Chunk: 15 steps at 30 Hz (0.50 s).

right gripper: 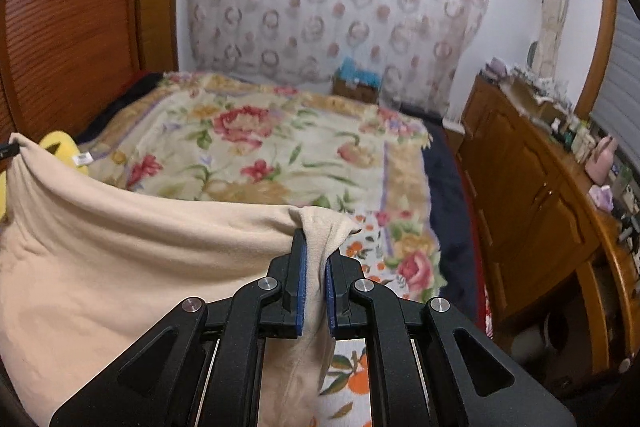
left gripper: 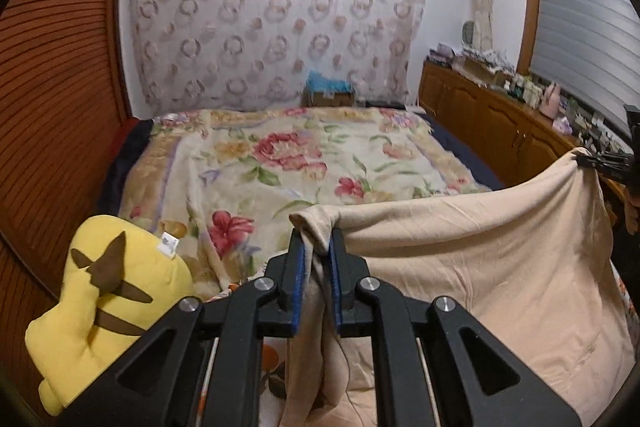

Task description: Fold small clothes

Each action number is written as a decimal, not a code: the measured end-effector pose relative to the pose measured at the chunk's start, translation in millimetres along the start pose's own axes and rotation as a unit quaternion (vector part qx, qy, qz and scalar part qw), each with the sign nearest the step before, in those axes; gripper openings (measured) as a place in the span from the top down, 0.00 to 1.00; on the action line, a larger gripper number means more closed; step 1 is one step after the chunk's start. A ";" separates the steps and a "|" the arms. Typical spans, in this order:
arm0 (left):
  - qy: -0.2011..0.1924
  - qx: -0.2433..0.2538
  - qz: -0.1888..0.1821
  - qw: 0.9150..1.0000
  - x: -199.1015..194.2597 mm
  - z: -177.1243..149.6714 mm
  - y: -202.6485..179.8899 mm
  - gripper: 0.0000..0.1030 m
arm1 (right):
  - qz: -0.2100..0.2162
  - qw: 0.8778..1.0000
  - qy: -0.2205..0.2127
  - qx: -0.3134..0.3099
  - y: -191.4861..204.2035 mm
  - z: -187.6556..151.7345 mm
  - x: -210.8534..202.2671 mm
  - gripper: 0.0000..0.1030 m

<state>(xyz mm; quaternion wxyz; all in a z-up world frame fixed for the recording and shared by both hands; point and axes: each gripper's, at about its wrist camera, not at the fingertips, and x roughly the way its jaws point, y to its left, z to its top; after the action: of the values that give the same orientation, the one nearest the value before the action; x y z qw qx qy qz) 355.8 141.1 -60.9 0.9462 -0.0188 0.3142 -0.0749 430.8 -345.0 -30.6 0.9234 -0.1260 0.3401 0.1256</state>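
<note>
The left claw (left gripper: 318,243) is clamped on one bunched corner of a beige garment (left gripper: 480,267), and the right claw (right gripper: 316,247) pinches the opposite corner the same way. The cloth hangs stretched between the two claws, sagging just above the bed's floral blanket (left gripper: 288,163) ahead of them. A yellow plush toy (left gripper: 108,299) lies left of the left claw.

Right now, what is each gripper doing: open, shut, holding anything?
Left gripper: shut on one top corner of the beige garment.
Right gripper: shut on the garment's other top corner.
</note>
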 end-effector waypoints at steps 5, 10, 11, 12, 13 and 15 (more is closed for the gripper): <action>0.027 0.013 -0.012 0.999 15.8 2.0 -2.3 0.78 | 0.007 0.999 0.034 0.003 0.4 -9.3 35.7 0.94; 0.057 0.031 -0.038 0.997 12.9 -0.8 -6.2 0.68 | 0.014 0.999 0.047 0.017 -3.1 -13.2 47.8 0.83; 0.061 0.034 -0.039 0.997 10.2 -2.5 -8.0 0.68 | 0.014 0.999 0.047 0.021 -4.5 -15.3 46.5 0.82; 0.066 0.037 -0.039 0.996 6.7 -4.6 -10.0 0.67 | 0.020 0.998 0.045 0.027 -6.0 -16.4 43.8 0.81; 0.075 0.039 -0.042 0.996 2.0 -9.1 -13.5 0.67 | 0.032 0.998 0.044 0.034 -6.6 -20.4 38.9 0.78; 0.089 0.045 -0.027 0.995 -5.2 -16.4 -16.0 0.67 | 0.041 0.997 0.046 0.037 -5.9 -26.7 30.9 0.71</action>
<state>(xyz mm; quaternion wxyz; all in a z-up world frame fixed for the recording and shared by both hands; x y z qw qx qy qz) 339.8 126.2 -69.7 0.9119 0.0221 0.3930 -0.1161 439.5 -354.5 -69.8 0.9049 -0.0834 0.3916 0.1447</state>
